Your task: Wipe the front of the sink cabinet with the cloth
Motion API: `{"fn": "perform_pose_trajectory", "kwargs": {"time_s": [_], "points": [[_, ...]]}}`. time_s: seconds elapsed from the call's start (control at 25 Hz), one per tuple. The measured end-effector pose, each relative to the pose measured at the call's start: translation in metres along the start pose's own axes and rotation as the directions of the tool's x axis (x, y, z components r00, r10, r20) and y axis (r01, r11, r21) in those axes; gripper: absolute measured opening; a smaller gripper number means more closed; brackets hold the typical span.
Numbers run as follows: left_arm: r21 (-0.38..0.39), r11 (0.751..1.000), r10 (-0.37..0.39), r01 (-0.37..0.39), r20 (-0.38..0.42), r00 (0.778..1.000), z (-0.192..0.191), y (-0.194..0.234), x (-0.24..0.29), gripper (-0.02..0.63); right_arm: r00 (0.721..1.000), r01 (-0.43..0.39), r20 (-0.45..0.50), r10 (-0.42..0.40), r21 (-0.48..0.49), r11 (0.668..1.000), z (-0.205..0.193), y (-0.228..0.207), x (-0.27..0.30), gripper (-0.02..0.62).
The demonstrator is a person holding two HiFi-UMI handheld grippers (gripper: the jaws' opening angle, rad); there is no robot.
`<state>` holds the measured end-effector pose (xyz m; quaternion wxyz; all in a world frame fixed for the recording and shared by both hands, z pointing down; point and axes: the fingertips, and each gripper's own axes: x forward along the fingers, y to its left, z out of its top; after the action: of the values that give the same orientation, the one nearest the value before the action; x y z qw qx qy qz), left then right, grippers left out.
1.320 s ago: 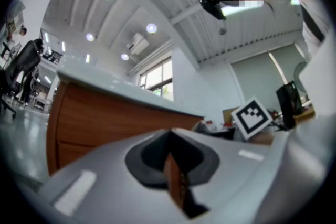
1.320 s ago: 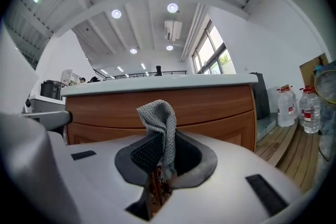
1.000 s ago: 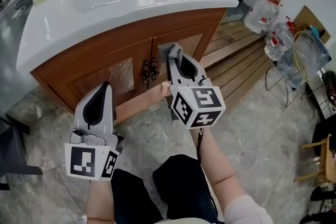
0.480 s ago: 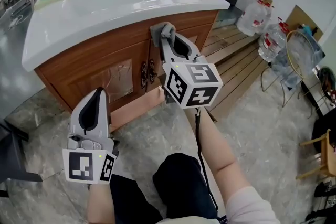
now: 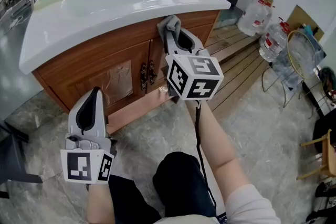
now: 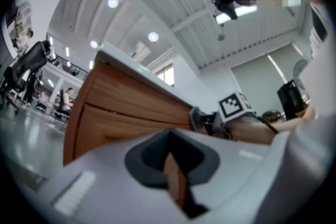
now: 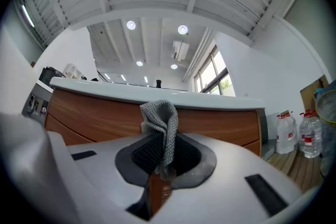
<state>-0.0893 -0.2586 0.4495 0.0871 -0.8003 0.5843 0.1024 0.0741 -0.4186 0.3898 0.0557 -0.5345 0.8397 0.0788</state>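
Shifted slightly right, right gripper [image 5: 169, 32] pinches cloth [image 7: 162, 121] between its closed jaws.

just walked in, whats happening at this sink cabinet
A person with a claw in each hand is cleaning the brown wooden sink cabinet. The right claw is shut on a grey knitted cloth, held at the cabinet's upper front just under the white basin, seemingly touching the wood. The left claw hangs lower, shut and empty.
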Motion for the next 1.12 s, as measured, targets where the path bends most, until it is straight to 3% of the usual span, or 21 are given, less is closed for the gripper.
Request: {"fn": "perform_pose_trajectory", "kwargs": {"time_s": [0.4,1.12], "points": [[0.002,1.000,0.008,-0.008,-0.004,1.000,-0.009,-0.001,0.013,0.005,0.989,0.141,-0.046,-0.142,-0.035,0.989,-0.020,-0.084,0.008,0.034],[-0.011,1.000,0.010,-0.010,0.007,1.000,-0.018,0.001,0.034,0.005,0.949,0.286,-0.122,-0.291,-0.052,0.957,-0.042,-0.197,0.019,0.032]]}}
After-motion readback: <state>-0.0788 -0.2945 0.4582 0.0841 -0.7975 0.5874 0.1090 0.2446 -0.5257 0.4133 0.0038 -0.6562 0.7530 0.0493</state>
